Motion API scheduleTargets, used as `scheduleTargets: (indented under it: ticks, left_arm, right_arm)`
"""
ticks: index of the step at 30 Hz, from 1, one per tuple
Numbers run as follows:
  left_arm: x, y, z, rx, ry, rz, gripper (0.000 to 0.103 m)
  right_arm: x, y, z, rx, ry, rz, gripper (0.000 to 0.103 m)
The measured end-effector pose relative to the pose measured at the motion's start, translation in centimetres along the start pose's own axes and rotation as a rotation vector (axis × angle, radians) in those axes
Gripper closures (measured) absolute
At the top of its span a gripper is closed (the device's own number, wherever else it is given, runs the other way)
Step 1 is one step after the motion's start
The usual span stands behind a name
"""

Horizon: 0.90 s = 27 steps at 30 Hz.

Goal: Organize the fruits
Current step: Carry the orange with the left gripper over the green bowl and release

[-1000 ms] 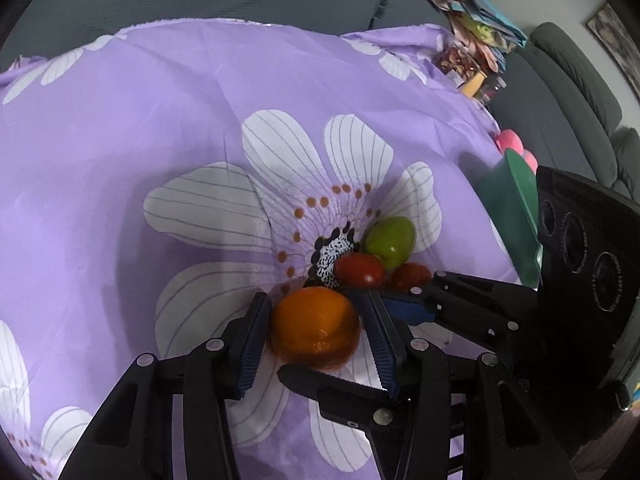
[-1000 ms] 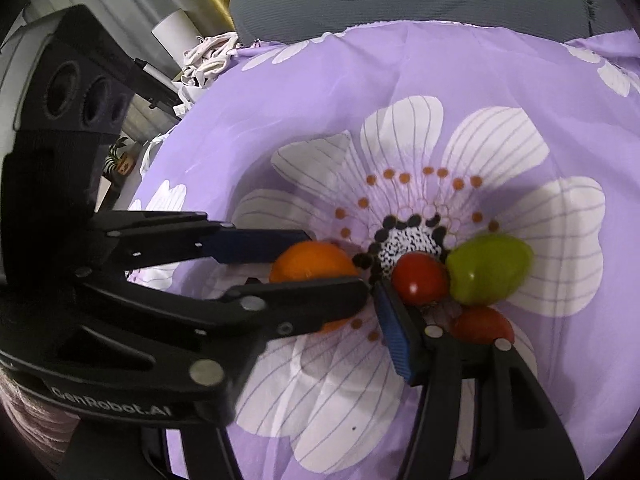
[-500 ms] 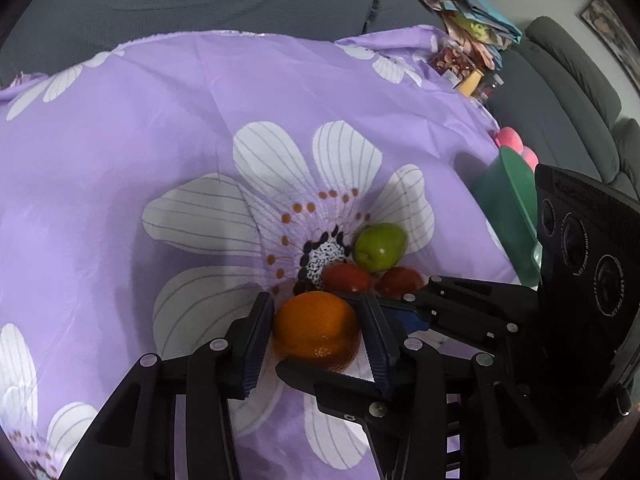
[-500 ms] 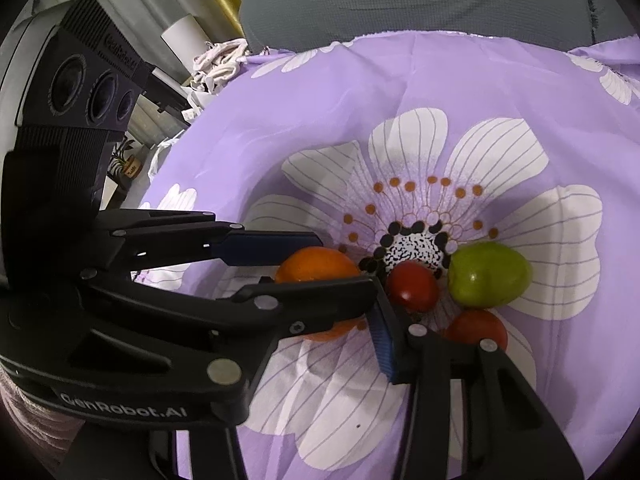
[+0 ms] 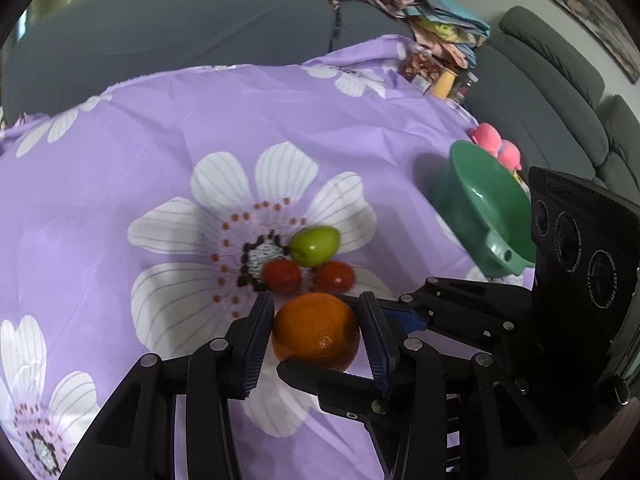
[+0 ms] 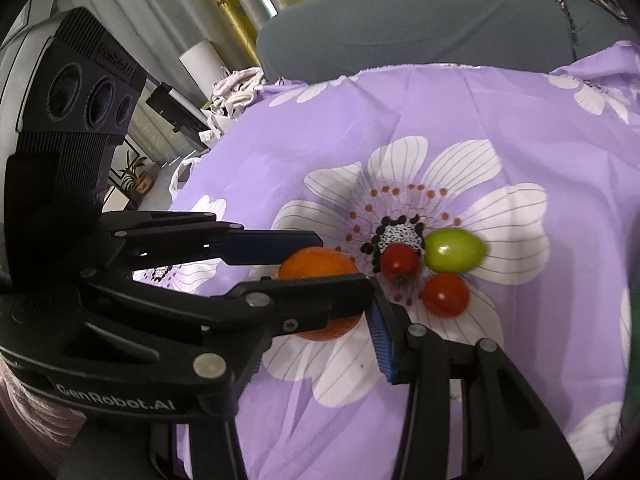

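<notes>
Both grippers' fingers clamp one orange (image 5: 316, 330) above purple flowered cloth (image 5: 160, 140) before a grey sofa (image 5: 200, 20).

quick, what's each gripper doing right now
Left gripper: closed on the orange.
Right gripper: cannot tell; only one of its fingers shows, beside the orange.

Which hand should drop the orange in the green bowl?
Left, probably. The left hand-held gripper already clamps the orange between its pads. The right hand-held gripper shows nothing clearly between its fingers, though it is nearer the green bowl.
</notes>
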<state>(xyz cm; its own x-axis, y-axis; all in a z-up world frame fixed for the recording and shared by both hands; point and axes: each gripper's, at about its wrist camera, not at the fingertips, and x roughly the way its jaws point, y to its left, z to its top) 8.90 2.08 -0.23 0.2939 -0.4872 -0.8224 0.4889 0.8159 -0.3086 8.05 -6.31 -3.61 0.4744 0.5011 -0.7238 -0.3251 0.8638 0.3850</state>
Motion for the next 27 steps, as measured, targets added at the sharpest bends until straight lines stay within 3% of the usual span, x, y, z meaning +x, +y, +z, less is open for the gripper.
scheduleTargets:
  ticks: [27]
  left_arm:
    - [0.8, -13.3, 1.0, 0.227, -0.045, -0.063, 0.060]
  right_arm:
    - [-11.8, -5.6, -4.8, 0.079, -0.196, -0.107, 0.058]
